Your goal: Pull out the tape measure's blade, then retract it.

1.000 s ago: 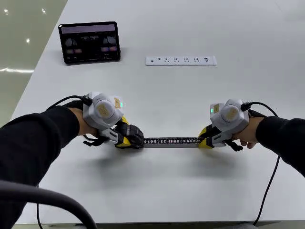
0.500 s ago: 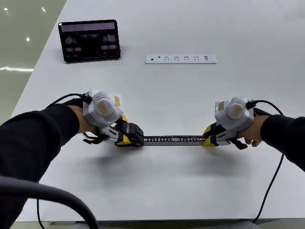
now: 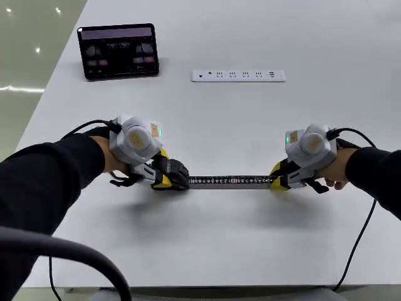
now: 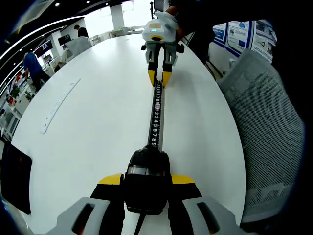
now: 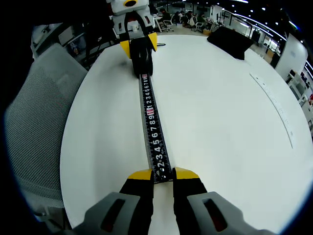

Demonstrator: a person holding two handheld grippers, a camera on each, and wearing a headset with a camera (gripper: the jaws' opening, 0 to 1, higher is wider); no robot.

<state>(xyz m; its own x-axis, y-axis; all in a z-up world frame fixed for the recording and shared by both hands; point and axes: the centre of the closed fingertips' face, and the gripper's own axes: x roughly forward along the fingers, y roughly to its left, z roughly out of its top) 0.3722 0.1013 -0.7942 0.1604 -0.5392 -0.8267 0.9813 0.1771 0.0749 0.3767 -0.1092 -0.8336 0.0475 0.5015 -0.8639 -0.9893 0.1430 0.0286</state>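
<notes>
The black tape measure (image 4: 147,178) sits on the white table (image 3: 250,125), its case clamped between the left gripper's (image 3: 164,180) jaws. Its black blade (image 5: 152,122) lies flat, stretched across to the right gripper (image 5: 164,175), whose yellow-tipped jaws pinch the blade's end. White numerals read 2 to 9 from that end, then a red-marked figure. Farther back lie a white power strip (image 3: 238,76) and a tablet (image 3: 118,52).

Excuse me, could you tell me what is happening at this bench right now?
A person is working a tape measure with two hand-held tongs on a white table. The left tongs clamp the black case. The right tongs pinch the tip of the blade, which lies drawn out flat between them and is not yet back in the case.
</notes>
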